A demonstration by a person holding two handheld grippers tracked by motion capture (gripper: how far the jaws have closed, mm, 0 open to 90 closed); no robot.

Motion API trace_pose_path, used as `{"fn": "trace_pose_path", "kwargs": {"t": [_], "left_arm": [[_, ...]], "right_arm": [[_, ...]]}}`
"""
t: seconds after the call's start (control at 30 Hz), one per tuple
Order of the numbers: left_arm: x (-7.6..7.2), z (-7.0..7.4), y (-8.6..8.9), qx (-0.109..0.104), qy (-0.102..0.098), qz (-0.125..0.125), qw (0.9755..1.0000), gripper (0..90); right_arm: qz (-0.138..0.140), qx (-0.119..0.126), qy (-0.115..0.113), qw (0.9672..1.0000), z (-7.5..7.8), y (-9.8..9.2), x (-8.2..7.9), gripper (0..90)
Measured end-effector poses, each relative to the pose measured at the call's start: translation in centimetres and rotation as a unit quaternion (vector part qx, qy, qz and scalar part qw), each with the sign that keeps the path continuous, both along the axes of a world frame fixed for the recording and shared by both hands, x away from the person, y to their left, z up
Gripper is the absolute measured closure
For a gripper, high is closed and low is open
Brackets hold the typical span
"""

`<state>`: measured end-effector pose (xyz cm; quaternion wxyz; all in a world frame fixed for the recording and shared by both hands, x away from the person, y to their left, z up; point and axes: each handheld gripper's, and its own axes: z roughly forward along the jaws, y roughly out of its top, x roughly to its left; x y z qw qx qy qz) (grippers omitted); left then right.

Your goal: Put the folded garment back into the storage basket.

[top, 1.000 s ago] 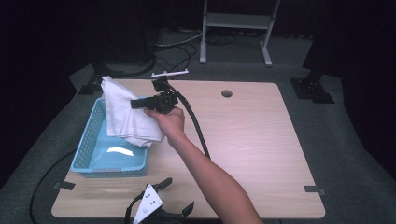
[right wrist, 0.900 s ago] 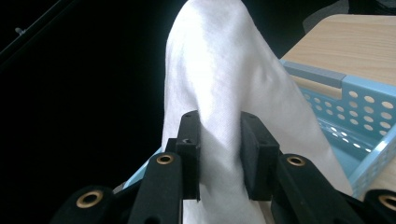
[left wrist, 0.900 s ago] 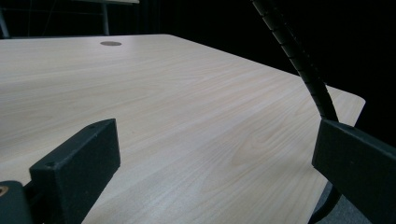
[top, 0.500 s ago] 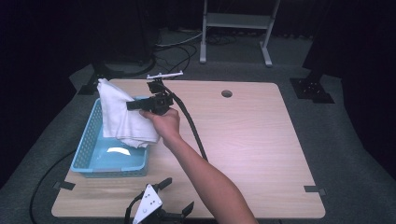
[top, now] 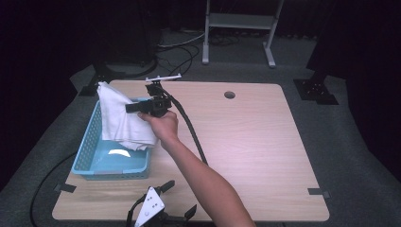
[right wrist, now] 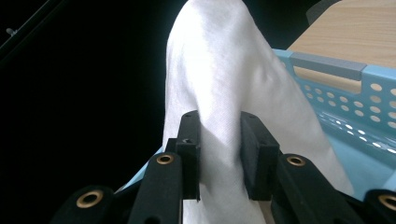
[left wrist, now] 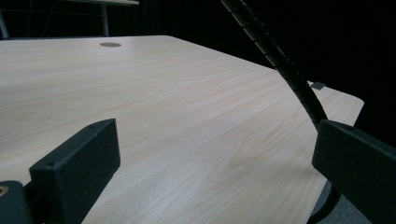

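Right gripper (right wrist: 219,158) jaws clamped on the white cloth (top: 120,118) above the blue basket (top: 87,156): light, limp, bunches easily, so hold a thick fold.

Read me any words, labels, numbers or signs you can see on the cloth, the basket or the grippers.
None can be read.
White cloth: plain, no print.
Blue basket: holes only, no label.
Grey plate on the left gripper: a few dark dots, no letters.
Right gripper: bare black jaws, brass rivets, unmarked.
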<state>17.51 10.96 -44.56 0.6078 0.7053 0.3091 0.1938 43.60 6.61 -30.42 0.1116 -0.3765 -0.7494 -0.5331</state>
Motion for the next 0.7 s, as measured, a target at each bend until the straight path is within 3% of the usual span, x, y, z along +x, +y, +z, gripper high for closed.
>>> {"fn": "trace_pose_path", "kwargs": {"t": [0.7], "left_arm": [[0.0,0.0,0.1,-0.003,0.001,0.002,1.0000,0.6]], "right_arm": [[-0.001,-0.005,0.025,0.9997,-2.0,2.3,0.7,71.8]]}}
